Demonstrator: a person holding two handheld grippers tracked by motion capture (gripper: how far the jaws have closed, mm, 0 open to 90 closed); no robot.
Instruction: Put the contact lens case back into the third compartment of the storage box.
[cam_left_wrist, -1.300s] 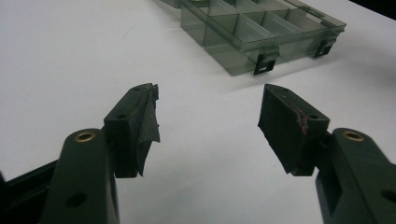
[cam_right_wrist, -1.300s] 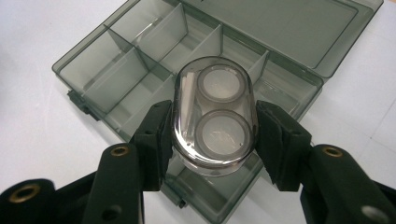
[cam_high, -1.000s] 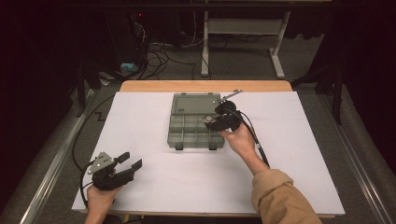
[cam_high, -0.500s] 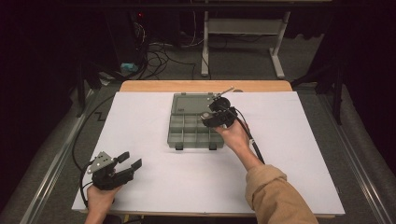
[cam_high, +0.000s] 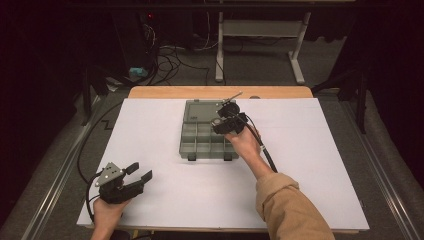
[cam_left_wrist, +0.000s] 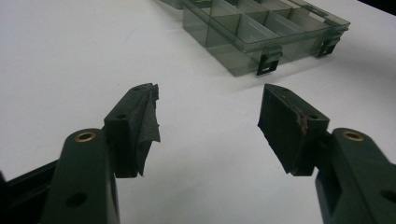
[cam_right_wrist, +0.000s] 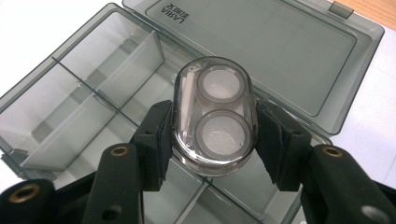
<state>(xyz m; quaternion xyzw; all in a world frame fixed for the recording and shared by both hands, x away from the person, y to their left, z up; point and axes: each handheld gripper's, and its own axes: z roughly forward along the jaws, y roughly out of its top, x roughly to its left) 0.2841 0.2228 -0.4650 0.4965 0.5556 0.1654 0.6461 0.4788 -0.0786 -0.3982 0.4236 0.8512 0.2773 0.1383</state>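
Observation:
My right gripper (cam_right_wrist: 211, 135) is shut on a clear oval case (cam_right_wrist: 214, 114) with two round white wells inside, its pads pressing the case's two long sides. It hangs over the open grey compartment box (cam_right_wrist: 84, 93), whose lid (cam_right_wrist: 261, 51) lies flat behind. In the high view the right gripper (cam_high: 227, 122) is above the right side of the compartment box (cam_high: 200, 142). My left gripper (cam_high: 132, 175) rests near the table's front left corner, jaws wide apart. Between the left gripper's fingertips (cam_left_wrist: 144, 116) lies bare white tabletop, with the box (cam_left_wrist: 261, 32) farther off.
White sheet (cam_high: 310, 165) covers the table; a strip of bare wood (cam_high: 165, 92) runs along the far edge. The box has several empty divided compartments and two front latches (cam_left_wrist: 267, 63). The right gripper's cable (cam_high: 265, 150) trails along the forearm. Cables and a desk frame stand on the floor beyond.
My right gripper has slid a little leftward over the box with the oval case in it. The left gripper has stayed where it was.

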